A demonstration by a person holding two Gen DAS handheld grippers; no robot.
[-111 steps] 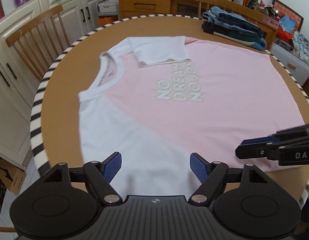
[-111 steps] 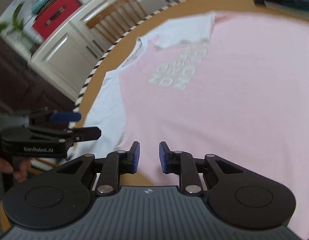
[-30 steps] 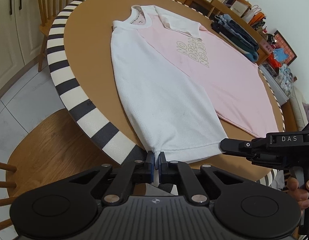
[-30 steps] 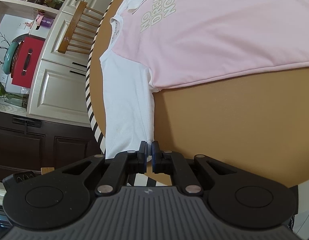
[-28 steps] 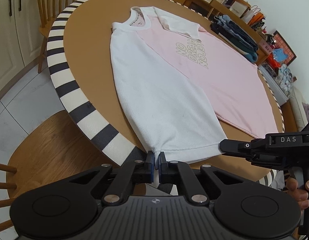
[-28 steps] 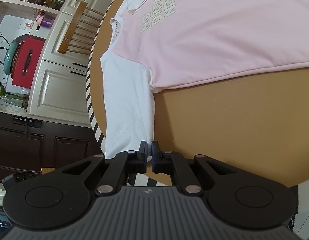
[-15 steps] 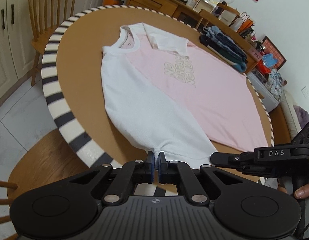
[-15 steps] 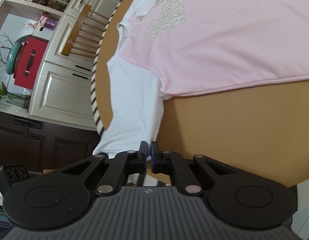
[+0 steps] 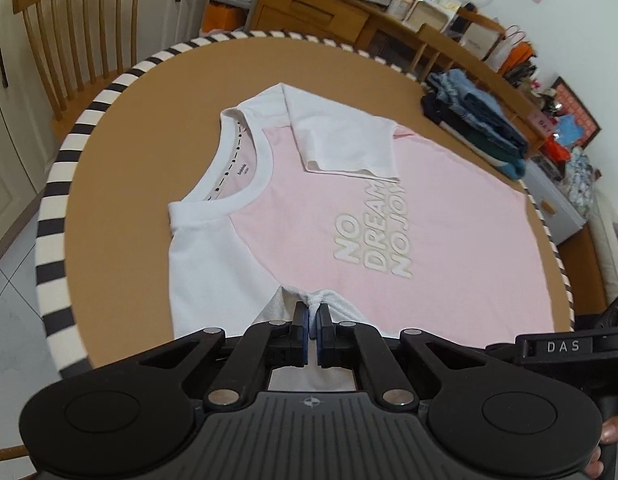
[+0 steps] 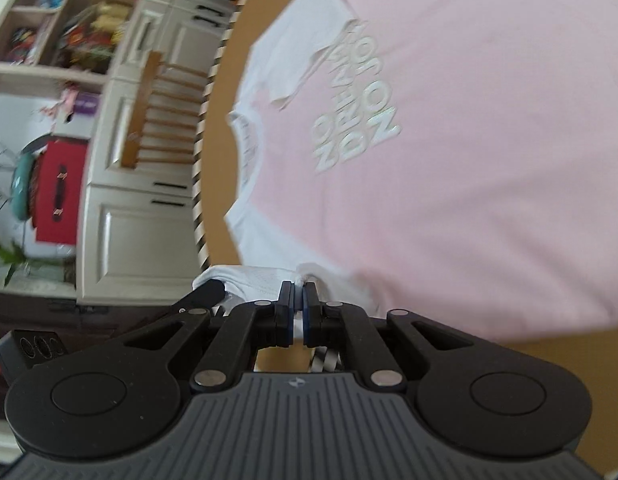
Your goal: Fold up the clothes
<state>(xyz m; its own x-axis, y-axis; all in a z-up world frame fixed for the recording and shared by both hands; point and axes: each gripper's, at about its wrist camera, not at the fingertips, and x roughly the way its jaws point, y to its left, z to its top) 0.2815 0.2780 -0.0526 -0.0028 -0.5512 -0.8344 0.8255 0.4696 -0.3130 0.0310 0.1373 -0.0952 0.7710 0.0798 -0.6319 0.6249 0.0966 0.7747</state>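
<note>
A pink T-shirt (image 9: pixel 449 208) with white sleeves and raised white lettering lies flat on the round table (image 9: pixel 121 184), collar to the left. Its far sleeve (image 9: pixel 341 140) is folded in over the chest. My left gripper (image 9: pixel 312 316) is shut on the near white sleeve's cuff (image 9: pixel 315 298), lifted and carried over the pink front. In the right wrist view the same T-shirt (image 10: pixel 489 152) fills the frame, and my right gripper (image 10: pixel 297 300) is shut on the sleeve's cuff (image 10: pixel 305 270) beside the left one. The right gripper's body (image 9: pixel 565 348) shows at the lower right.
A stack of folded jeans and dark clothes (image 9: pixel 477 120) sits at the table's far right edge. A wooden chair (image 9: pixel 77 20) stands behind the table on the left, a cluttered sideboard (image 9: pixel 321 4) beyond. The table's striped rim (image 9: pixel 53 216) curves along the left.
Both grippers, holding the near sleeve's cuff, have lifted it off the table's near edge and carried it forward over the shirt's pink front. The sleeve now doubles back on itself.
</note>
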